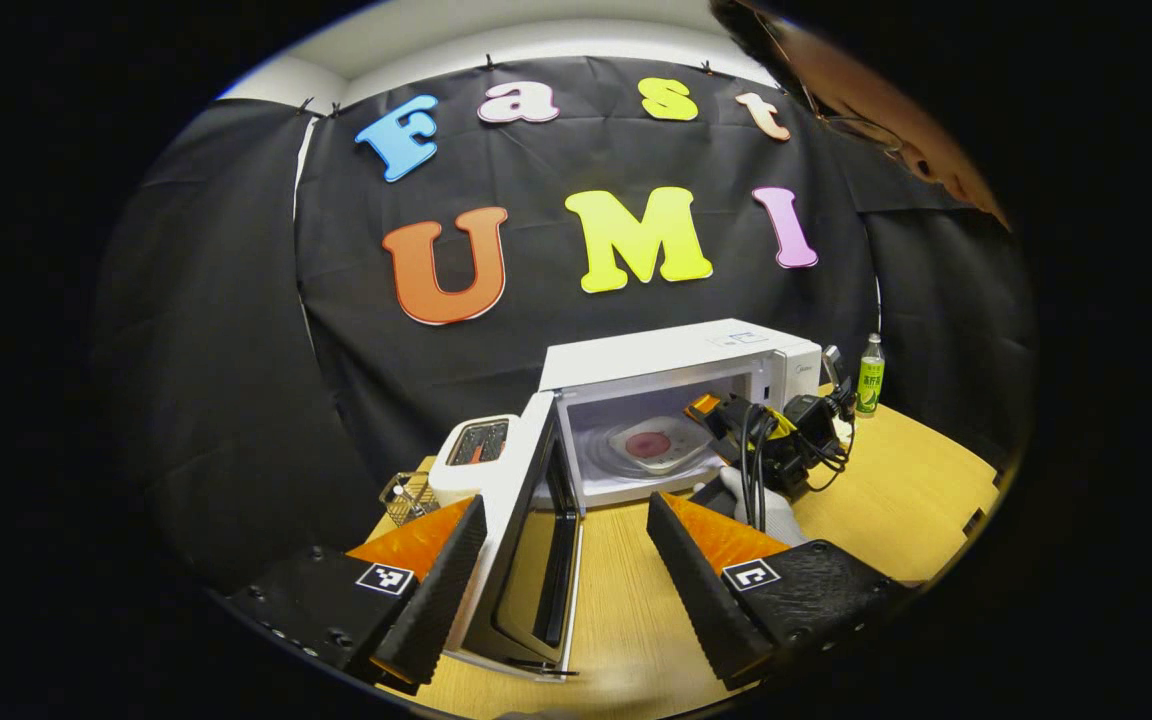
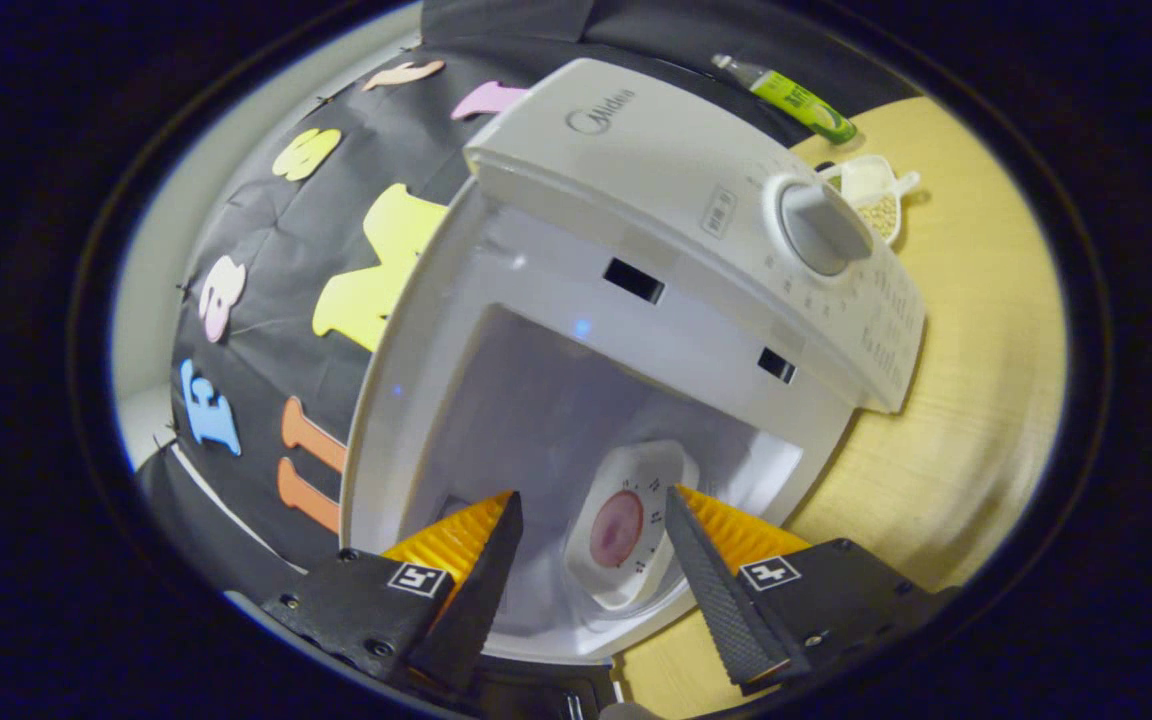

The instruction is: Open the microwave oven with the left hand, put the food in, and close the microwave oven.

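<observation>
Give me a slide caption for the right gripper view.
Open right tool at the open microwave, food plate inside.

The microwave's mouth (image 1: 651, 440) is standing clear, though the swung-out door (image 1: 526, 540) (hinged left) is blocking that side.

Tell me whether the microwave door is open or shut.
Open. The door swings out to the left of the microwave, baring the cavity, where the plate of food sits inside.

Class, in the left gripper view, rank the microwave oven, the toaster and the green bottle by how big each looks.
1. microwave oven, largest by far.
2. toaster.
3. green bottle, smallest; it stands farther back, so distance shrinks it somewhat.
</observation>
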{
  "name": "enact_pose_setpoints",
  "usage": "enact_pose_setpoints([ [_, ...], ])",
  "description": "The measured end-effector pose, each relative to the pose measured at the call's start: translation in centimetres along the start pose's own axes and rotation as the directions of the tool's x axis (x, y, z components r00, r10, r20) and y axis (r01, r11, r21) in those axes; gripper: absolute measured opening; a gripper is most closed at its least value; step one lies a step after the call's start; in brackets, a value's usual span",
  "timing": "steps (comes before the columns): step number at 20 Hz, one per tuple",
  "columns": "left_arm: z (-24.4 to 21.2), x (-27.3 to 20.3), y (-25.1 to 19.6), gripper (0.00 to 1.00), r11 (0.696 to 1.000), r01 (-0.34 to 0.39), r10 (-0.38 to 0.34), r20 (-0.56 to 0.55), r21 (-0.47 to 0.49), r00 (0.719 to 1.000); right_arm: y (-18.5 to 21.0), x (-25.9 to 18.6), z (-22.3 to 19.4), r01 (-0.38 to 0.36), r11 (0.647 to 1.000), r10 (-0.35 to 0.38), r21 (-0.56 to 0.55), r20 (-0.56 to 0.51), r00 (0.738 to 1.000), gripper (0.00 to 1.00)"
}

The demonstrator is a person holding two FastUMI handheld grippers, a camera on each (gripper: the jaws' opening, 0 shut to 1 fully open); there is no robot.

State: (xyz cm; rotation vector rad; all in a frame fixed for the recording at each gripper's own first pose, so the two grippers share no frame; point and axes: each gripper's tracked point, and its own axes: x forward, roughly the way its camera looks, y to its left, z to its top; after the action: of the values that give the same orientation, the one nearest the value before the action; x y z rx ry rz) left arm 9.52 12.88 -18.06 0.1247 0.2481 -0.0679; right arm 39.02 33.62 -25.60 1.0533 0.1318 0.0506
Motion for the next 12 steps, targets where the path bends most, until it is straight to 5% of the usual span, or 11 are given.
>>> enact_pose_setpoints([
  [2,0.8,-0.1,0.3,0.96,1.000,-0.002,0.002,0.008,-0.001,1.000,0.2,-1.4,0.0,0.009,0.999,-0.011,-0.046,-0.053,0.999,0.85],
  [3,1.4,0.0,0.2,0.96,1.000,0.007,-0.007,0.018,-0.001,1.000,0.2,-2.3,0.2,0.013,0.996,-0.019,-0.087,-0.068,0.998,0.98],
  [6,2.5,-0.2,0.6,0.96,1.000,0.010,-0.010,0.025,-0.003,1.000,-0.5,-5.4,0.5,0.036,0.981,-0.061,-0.189,-0.130,0.990,0.98],
  [7,3.1,-0.3,0.8,0.96,1.000,0.009,-0.009,0.030,-0.004,1.000,-0.7,-6.6,0.7,0.038,0.976,-0.072,-0.215,-0.152,0.986,0.87],
  [10,3.5,-0.6,2.2,0.96,1.000,-0.001,0.002,0.036,-0.013,0.999,-0.7,-10.0,3.7,0.044,0.942,-0.110,-0.333,-0.180,0.978,0.86],
  [11,3.4,-0.7,2.7,0.96,1.000,-0.009,0.010,0.040,-0.019,0.999,-0.6,-11.0,5.2,0.041,0.927,-0.112,-0.373,-0.169,0.979,0.99],
  [12,3.3,-1.0,3.4,0.96,0.999,-0.024,0.025,0.042,-0.023,0.999,-0.5,-12.0,6.6,0.038,0.908,-0.116,-0.417,-0.164,0.980,0.86],
])
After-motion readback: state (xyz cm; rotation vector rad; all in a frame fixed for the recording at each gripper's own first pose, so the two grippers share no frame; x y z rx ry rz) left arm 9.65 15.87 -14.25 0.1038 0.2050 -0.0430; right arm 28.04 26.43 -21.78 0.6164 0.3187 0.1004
